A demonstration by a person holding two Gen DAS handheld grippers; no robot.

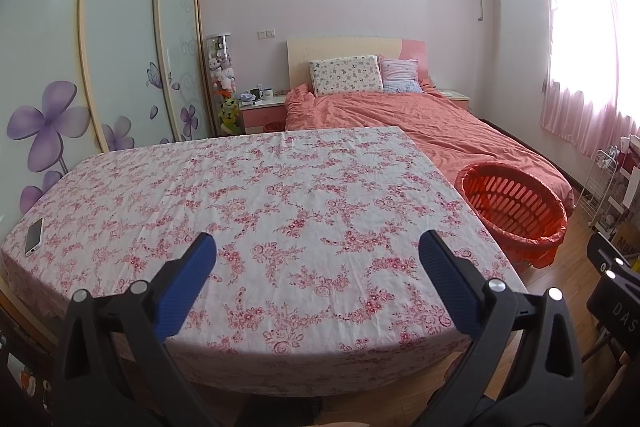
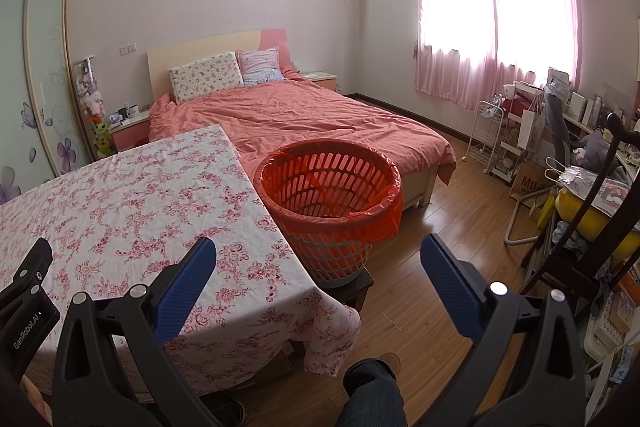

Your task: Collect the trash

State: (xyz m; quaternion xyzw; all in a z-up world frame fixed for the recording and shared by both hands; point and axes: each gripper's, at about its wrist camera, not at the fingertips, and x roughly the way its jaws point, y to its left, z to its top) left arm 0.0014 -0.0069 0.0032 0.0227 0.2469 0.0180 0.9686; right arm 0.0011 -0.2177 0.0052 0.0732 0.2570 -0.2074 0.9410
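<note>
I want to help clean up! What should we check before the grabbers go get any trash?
1. Left gripper open and empty: ok.
2. Right gripper open and empty: ok.
3. Basket has a red bag lining it and stands beside the table: ok.
4. Trash to pick up in view: not ok, none shows on the flowered tablecloth.
5. Phone lies near the table's left edge; it is not trash: ok, leave it.
6. Basket's bottom empty: cannot tell.

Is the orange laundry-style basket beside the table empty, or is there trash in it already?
Empty as far as visible: the orange slotted plastic basket, lined with an orange bag, shows only bare slotted wall inside. Its very bottom is hidden.
</note>
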